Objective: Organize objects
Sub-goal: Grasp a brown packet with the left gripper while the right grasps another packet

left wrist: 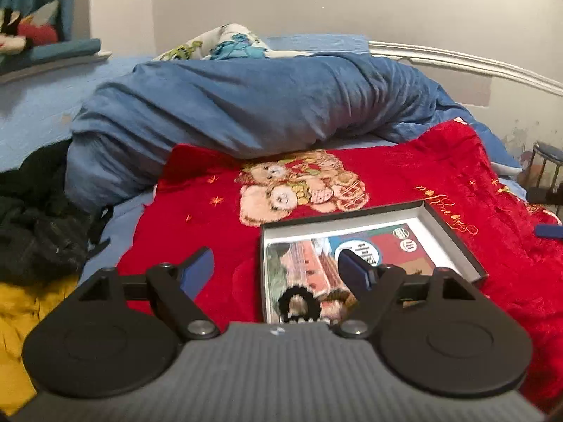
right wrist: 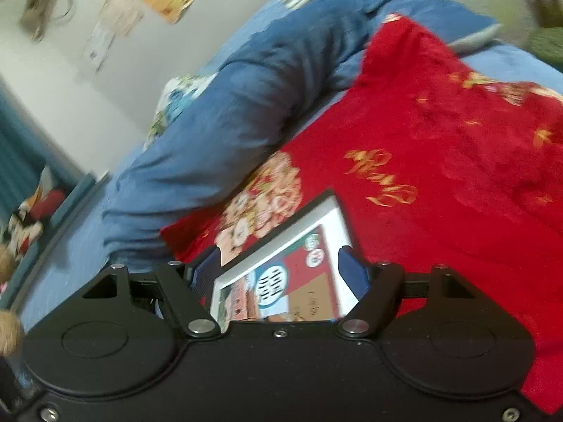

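Observation:
A shallow box with a dark rim and white inside lies open on the red blanket. It holds a colourful printed card, and a black frilled hair ring rests on the card's near end. My left gripper hangs open above the box's near left corner, with nothing between its blue fingertips. In the tilted, blurred right wrist view the same box sits just beyond my right gripper. That gripper is open too, and its blue pads touch nothing.
A red blanket with a teddy-bear picture covers the bed. A bunched blue duvet lies behind it. Black clothing and yellow fabric sit at the left. A stool stands at the right, beyond the bed's edge.

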The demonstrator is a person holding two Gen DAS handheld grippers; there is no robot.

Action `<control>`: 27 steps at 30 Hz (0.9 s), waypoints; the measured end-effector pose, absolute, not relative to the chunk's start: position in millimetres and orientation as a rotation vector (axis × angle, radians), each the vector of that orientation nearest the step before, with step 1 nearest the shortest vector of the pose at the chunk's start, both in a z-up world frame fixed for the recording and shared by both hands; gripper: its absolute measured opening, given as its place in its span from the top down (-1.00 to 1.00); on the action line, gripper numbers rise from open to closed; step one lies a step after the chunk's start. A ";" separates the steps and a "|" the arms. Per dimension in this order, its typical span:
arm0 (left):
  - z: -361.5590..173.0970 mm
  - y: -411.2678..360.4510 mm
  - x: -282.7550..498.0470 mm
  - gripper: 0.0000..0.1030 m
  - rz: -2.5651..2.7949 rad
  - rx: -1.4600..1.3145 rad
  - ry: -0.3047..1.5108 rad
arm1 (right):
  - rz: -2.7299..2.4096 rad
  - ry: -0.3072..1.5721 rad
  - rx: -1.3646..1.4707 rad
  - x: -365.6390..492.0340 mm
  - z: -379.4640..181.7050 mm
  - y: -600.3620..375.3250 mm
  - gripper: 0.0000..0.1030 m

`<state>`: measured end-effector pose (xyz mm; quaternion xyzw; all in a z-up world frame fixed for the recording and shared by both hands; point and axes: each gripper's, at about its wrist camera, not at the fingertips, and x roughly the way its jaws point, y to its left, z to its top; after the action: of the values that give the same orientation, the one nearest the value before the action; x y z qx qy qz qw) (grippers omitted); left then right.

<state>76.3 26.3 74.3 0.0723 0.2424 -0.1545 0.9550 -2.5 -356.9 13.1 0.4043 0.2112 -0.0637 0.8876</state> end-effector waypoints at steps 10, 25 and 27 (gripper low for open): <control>20.0 13.5 81.3 -0.67 -0.418 0.087 0.648 | -0.198 0.670 0.902 11.9 -39.0 -338.1 -0.32; -49.1 -4.0 123.4 -0.39 -0.132 0.103 0.834 | -0.277 0.875 0.839 56.1 -89.5 -321.2 -0.08; -53.9 -5.0 130.1 -0.24 -0.102 0.112 0.857 | -0.275 0.875 0.826 60.6 -90.8 -320.1 -0.04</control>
<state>130.1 -5.0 -53.9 0.0541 0.4153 -0.0493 0.9068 60.6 -320.1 -90.8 0.3874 0.4104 -0.1287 0.8154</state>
